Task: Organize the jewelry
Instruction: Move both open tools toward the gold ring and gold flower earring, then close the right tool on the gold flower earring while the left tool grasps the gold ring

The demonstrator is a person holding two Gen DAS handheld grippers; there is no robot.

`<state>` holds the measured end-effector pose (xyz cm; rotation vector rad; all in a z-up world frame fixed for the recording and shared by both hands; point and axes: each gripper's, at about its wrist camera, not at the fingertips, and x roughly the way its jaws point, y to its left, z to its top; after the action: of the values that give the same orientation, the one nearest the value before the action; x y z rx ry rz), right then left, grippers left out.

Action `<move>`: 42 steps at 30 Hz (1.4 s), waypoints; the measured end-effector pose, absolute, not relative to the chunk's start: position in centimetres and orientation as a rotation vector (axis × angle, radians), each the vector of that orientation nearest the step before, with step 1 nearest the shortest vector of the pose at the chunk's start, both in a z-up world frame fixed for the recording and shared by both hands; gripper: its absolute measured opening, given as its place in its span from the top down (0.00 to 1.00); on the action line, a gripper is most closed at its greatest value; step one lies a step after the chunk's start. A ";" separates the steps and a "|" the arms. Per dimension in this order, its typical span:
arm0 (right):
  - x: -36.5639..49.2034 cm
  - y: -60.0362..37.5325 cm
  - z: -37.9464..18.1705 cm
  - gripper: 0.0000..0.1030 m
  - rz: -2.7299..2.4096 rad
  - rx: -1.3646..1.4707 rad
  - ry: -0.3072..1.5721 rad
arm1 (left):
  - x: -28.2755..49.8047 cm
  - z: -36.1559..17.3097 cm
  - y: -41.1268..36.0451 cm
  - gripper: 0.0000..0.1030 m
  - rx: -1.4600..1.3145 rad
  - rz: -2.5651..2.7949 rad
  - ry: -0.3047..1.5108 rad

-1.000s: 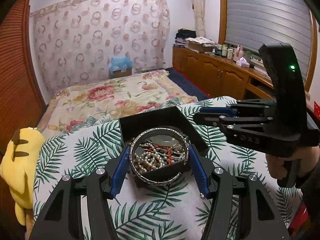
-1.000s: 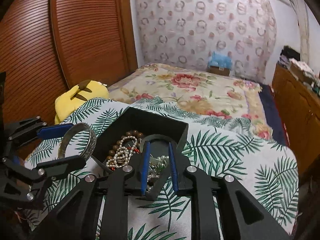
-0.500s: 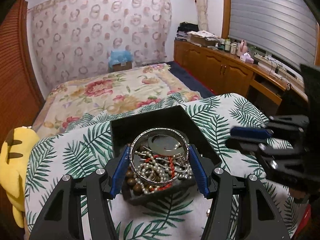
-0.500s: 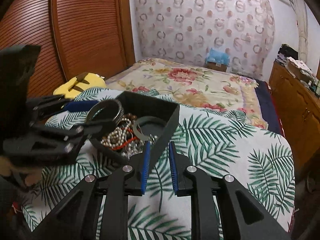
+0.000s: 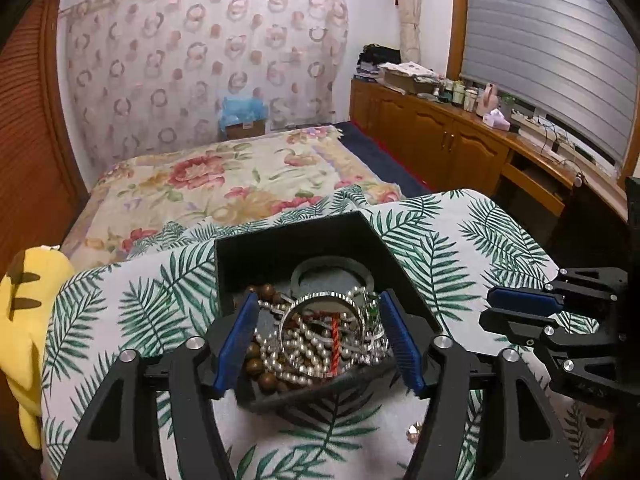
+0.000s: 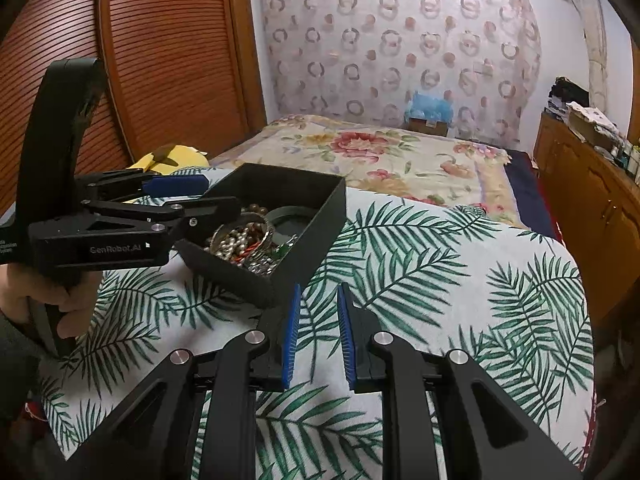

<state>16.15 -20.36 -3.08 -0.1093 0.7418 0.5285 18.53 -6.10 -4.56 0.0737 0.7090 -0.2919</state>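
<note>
A black jewelry box (image 5: pixel 280 248) (image 6: pixel 320 208) stands on the leaf-print cloth, holding pearl strands, brown wooden beads, a red cord and a dark ring-shaped bangle. A silver bangle (image 5: pixel 320 334) lies on top of the pile inside. My left gripper (image 5: pixel 320 320) is open just above the box, its blue pads either side of the bangle and apart from it; it also shows in the right wrist view (image 6: pixel 200 196). My right gripper (image 6: pixel 318 320) stands to the right of the box over the cloth, jaws a narrow gap apart and empty.
A small gold-coloured piece (image 5: pixel 414 433) lies on the cloth (image 6: pixel 460 280) in front of the box. A yellow plush toy (image 5: pixel 28 304) sits at the left edge. A floral bed lies beyond, wooden cabinets at the right.
My left gripper carried the silver bangle over the box, opened and let it drop onto the jewelry. My right gripper pulled back out of the box to its right side.
</note>
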 end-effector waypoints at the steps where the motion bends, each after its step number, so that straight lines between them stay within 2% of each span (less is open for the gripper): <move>1: 15.9 -20.3 -3.2 0.80 0.536 -0.110 0.744 | 18.0 -4.6 -5.9 0.36 0.072 -0.291 0.705; 6: 15.2 -19.4 -4.3 0.80 0.569 -0.124 0.769 | 16.2 -4.8 -5.2 0.27 0.067 -0.294 0.697; 9: 14.7 -18.7 -4.9 0.80 0.585 -0.138 0.789 | 15.0 -5.1 -4.7 0.19 0.060 -0.302 0.692; 13: 14.2 -17.6 -5.9 0.67 0.626 -0.156 0.820 | 13.9 -5.7 -4.1 0.13 0.051 -0.300 0.694; 32: 13.1 -12.7 -7.6 0.67 0.649 -0.343 0.856 | 10.4 -7.6 -1.1 0.12 0.009 -0.266 0.730; 34: 13.2 -12.8 -7.6 0.80 0.654 -0.341 0.857 | 10.3 -7.9 -1.0 0.12 0.007 -0.268 0.738; 35: 13.2 -12.9 -7.5 0.82 0.652 -0.342 0.858 | 10.2 -8.0 -1.0 0.12 0.007 -0.270 0.743; 42: 12.8 -14.9 -6.9 0.84 0.643 -0.278 0.847 | 9.4 -8.9 -2.0 0.12 0.014 -0.299 0.773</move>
<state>12.82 -14.88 -6.91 -0.2775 0.8473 0.6429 9.36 -2.05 -8.89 0.0141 0.7725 -0.2987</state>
